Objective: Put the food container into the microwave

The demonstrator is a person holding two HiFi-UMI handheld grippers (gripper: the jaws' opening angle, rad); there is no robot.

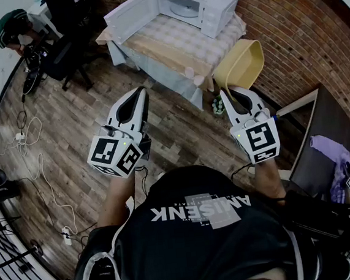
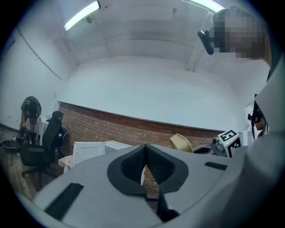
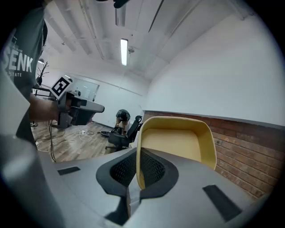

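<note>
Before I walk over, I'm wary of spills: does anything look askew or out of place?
The yellow container is tipped on its side, held only by one wall in the jaws of the right gripper. It looks empty, and no spill shows.

I read one cloth-covered table (image 1: 171, 41) set against the brick wall (image 1: 288, 39). Directly on it stands a white microwave (image 1: 202, 7), its door (image 1: 131, 14) swung open to the left. The wood-plank floor (image 1: 81, 121) carries a black office chair (image 1: 68, 54) left of the table and loose white cables (image 1: 31, 128) nearer me
</note>
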